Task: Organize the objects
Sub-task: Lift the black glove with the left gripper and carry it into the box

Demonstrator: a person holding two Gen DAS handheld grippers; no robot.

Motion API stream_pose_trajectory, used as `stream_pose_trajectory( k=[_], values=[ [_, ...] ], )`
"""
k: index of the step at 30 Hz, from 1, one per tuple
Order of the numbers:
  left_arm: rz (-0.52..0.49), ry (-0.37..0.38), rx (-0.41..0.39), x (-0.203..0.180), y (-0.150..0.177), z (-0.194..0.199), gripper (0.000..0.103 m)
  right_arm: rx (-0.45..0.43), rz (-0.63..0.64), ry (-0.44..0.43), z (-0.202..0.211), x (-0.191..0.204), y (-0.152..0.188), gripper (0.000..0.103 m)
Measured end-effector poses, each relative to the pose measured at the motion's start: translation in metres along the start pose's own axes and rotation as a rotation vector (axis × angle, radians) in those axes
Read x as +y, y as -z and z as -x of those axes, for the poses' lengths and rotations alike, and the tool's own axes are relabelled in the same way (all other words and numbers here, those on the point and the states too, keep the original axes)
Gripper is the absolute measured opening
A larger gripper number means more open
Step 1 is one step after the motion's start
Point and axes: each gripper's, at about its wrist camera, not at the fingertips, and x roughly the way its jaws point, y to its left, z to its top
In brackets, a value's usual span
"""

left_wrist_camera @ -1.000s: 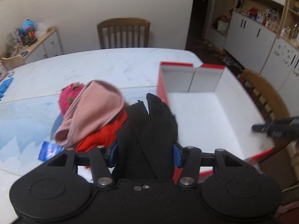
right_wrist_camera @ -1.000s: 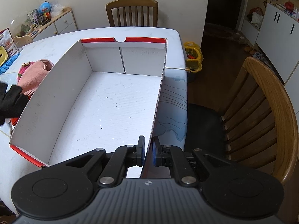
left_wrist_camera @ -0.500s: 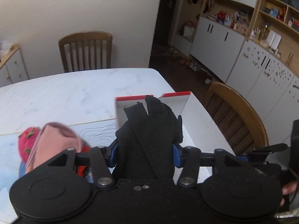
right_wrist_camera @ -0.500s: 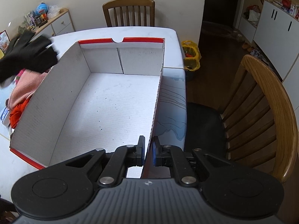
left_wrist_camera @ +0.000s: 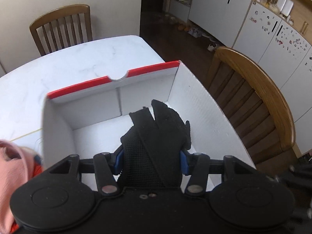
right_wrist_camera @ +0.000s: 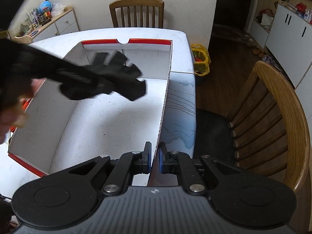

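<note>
A black glove [left_wrist_camera: 156, 140] is clamped between the blue pads of my left gripper [left_wrist_camera: 151, 160], which hangs over the inside of a white cardboard box with red rims [left_wrist_camera: 197, 105]. From the right wrist view the same glove [right_wrist_camera: 124, 78] and the left gripper [right_wrist_camera: 78, 78] hover blurred above the box floor [right_wrist_camera: 101, 124]. My right gripper [right_wrist_camera: 155, 160] is shut on the box's near right wall [right_wrist_camera: 164, 105], pinching the cardboard edge. A hand [right_wrist_camera: 11, 115] shows at the left edge.
The box stands on a white marble table [left_wrist_camera: 68, 68]. A pink cloth over red fabric [left_wrist_camera: 11, 171] lies left of the box. Wooden chairs stand at the far side [right_wrist_camera: 136, 11] and to the right [right_wrist_camera: 282, 117]. White cabinets [left_wrist_camera: 253, 25] line the right wall.
My left gripper has carried the black glove rightward and down, from above the cloth pile to over the box interior. The right gripper has kept its pinch on the box wall.
</note>
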Motion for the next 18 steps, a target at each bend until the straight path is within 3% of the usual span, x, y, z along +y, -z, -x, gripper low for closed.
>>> stream_pose_trajectory(
  k=[7, 13, 18],
  values=[
    [-0.014, -0.006, 0.036, -0.007, -0.011, -0.039, 0.052, 0.003, -0.001, -0.006, -0.003, -0.003, -0.002, 0.008],
    [-0.028, -0.012, 0.128, -0.006, -0.006, -0.064, 0.054, 0.005, 0.012, -0.002, -0.005, 0.0, -0.002, 0.008],
    [-0.021, -0.001, 0.161, -0.002, -0.001, -0.068, 0.062, 0.009, 0.009, -0.004, -0.007, -0.001, -0.004, 0.008]
  ],
)
